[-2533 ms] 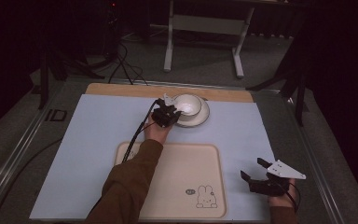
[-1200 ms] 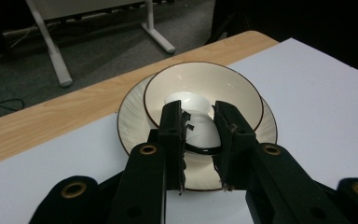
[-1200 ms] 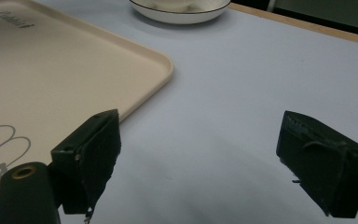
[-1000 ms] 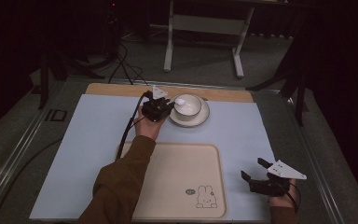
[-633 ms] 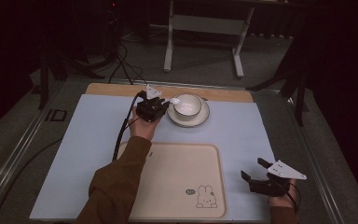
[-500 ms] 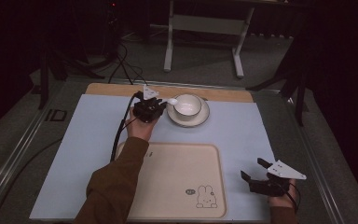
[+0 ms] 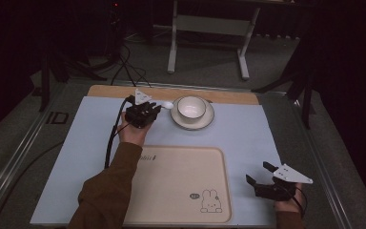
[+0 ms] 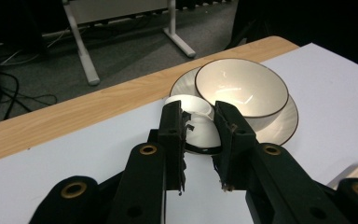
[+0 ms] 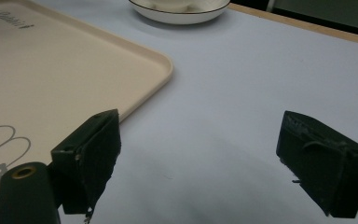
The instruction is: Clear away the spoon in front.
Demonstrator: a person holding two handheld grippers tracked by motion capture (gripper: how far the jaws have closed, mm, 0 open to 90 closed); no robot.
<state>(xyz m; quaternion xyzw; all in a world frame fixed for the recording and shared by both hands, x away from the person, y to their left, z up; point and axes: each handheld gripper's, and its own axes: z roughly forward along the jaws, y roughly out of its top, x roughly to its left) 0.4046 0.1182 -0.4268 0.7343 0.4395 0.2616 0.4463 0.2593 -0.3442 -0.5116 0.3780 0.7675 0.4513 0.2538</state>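
So I'm holding the white ceramic spoon [image 8: 193, 128] with the left hand-held gripper [image 8: 200, 135] clamped on it, beside the bowl [image 8: 241, 93]; placing it is remaining, right hand-held gripper [image 9: 200, 163] idling apart.

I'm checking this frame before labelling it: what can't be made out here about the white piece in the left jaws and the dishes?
- White spoon, left gripper view: the jaws cover its handle, so its length is hidden.
- Same spoon, high view: too small to tell from the left gripper.
- Saucer: its middle is hidden under the bowl.
- Dish, right gripper view: cut off by the top edge.
- Tray lettering: too small to read.
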